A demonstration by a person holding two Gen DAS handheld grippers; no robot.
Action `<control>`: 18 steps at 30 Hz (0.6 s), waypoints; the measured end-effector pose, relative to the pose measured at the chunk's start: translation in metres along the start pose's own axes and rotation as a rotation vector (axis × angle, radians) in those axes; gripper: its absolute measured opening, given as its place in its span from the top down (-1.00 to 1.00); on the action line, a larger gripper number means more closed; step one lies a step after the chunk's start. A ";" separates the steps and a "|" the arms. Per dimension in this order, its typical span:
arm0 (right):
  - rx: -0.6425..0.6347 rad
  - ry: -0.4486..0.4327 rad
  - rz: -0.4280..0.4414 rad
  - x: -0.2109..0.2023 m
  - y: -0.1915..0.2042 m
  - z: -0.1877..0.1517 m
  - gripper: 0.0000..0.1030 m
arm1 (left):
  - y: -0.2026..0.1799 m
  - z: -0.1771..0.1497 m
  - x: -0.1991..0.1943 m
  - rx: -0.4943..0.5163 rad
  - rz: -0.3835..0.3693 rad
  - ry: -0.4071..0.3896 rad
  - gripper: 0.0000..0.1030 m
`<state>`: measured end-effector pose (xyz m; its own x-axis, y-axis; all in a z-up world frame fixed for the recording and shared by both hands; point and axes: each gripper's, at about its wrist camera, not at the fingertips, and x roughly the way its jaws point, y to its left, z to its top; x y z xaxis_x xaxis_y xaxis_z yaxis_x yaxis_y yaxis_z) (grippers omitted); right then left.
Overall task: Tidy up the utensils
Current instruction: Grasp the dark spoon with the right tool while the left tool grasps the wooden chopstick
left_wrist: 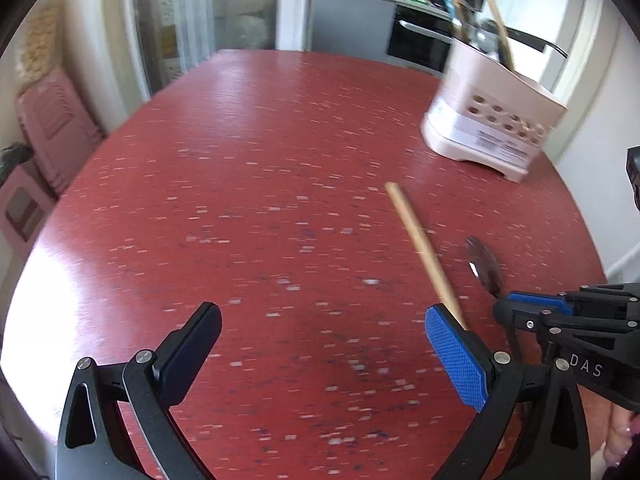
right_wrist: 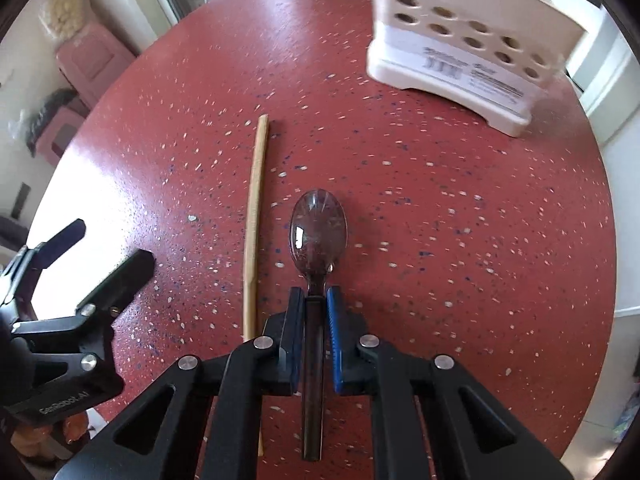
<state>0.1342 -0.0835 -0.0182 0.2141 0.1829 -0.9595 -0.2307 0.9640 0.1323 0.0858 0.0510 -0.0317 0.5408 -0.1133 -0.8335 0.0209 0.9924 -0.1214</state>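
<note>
On the speckled red bench (right_wrist: 440, 208), the right gripper (right_wrist: 316, 300) pinches a glossy dark plastic spoon (right_wrist: 318, 228) by its neck beside a slim wooden stick (right_wrist: 256, 208), while the left gripper (left_wrist: 320, 344) hangs spread and empty.

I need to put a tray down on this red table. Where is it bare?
Bare: the red speckled table left of the wooden stick, out to the far edge. Crowded: the right side, with the stick, the dark spoon and the pink perforated utensil holder.
</note>
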 end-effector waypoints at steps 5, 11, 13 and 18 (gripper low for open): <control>0.060 -0.038 0.034 -0.013 -0.027 -0.007 0.76 | -0.032 0.014 0.020 0.018 -0.037 0.081 -1.00; 0.108 -0.068 0.061 -0.026 -0.050 -0.016 0.76 | -0.059 0.023 0.041 0.049 -0.001 0.160 -0.96; 0.114 -0.077 0.069 -0.028 -0.055 -0.016 0.76 | -0.066 0.024 0.044 0.084 0.033 0.180 -0.92; 0.119 -0.100 0.103 -0.039 -0.070 -0.022 0.76 | -0.076 0.033 0.050 0.115 0.057 0.255 -0.92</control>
<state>0.1210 -0.1624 0.0041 0.2896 0.2945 -0.9107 -0.1437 0.9541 0.2628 0.1393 -0.0286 -0.0459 0.3150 -0.0514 -0.9477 0.0994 0.9948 -0.0210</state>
